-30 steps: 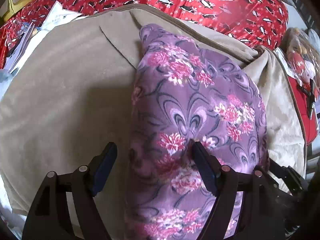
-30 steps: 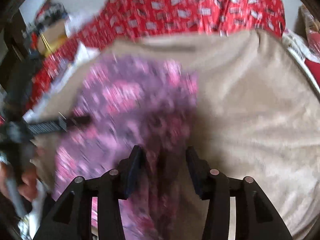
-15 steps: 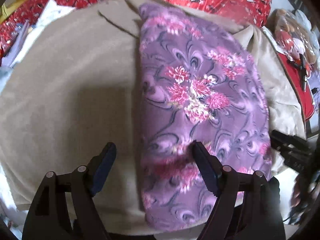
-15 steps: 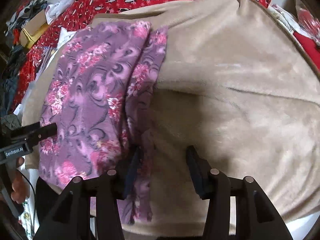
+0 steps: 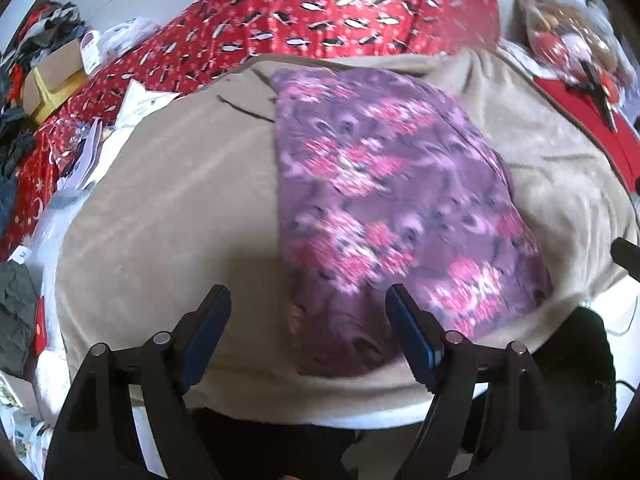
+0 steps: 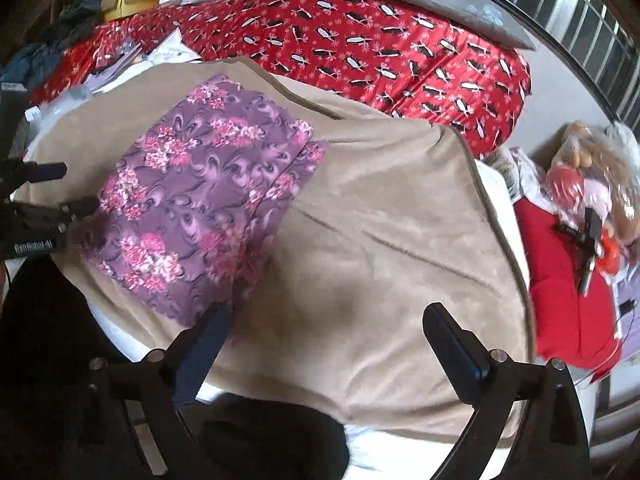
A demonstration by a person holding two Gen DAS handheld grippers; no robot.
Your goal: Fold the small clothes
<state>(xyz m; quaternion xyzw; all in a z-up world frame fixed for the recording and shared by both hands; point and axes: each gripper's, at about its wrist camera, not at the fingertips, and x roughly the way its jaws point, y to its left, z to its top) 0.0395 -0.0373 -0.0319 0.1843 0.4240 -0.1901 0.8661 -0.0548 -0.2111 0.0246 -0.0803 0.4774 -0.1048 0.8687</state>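
Note:
A purple garment with pink flowers lies folded in a long strip on a beige blanket. It also shows in the right wrist view, on the left part of the blanket. My left gripper is open and empty, held above the garment's near end. My right gripper is open wide and empty, over bare blanket to the right of the garment. The left gripper shows at the left edge of the right wrist view.
A red penguin-print cover lies behind the blanket. Papers and a cardboard box clutter the far left. A red cushion with a black tool and a bagged doll sit to the right.
The right gripper has let go of the garment's edge, opened wide and pulled back to the right. The left gripper has drawn back and up, still open. The garment lies flat.

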